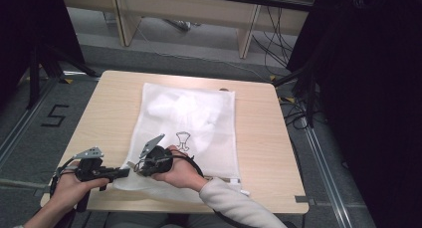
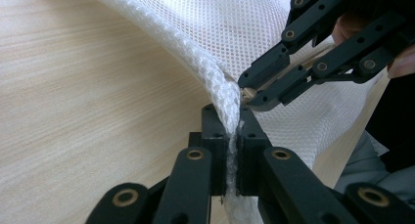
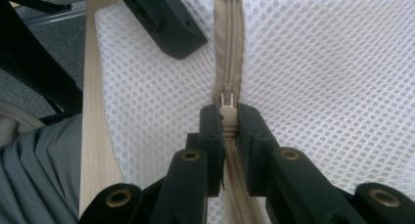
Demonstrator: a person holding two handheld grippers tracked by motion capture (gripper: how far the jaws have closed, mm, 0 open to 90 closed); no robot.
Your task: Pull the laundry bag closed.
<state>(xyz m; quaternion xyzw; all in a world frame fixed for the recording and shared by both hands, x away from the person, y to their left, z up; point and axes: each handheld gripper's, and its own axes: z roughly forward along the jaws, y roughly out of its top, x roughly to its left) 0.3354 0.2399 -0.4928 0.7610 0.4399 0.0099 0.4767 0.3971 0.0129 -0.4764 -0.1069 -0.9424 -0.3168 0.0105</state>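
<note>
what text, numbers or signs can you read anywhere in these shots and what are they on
"5": a dark numeral marked on the grey floor left of the table.
A small dark outline drawing, no letters, printed on the white mesh bag; the drawing is too small to make out.
No readable text on the zipper or on either gripper.

Mesh bag (image 1: 189, 123): white, fine honeycomb-hole weave, small black line drawing near its middle. Zipper (image 3: 229, 43): beige tape w/ silver-coloured slider. Tabletop (image 1: 259, 138): pale wood grain. Left tool (image 2: 227, 150) & right tool (image 3: 229, 145): black w/ brass-coloured rivets. Sleeve (image 1: 239, 203): light grey.
</note>
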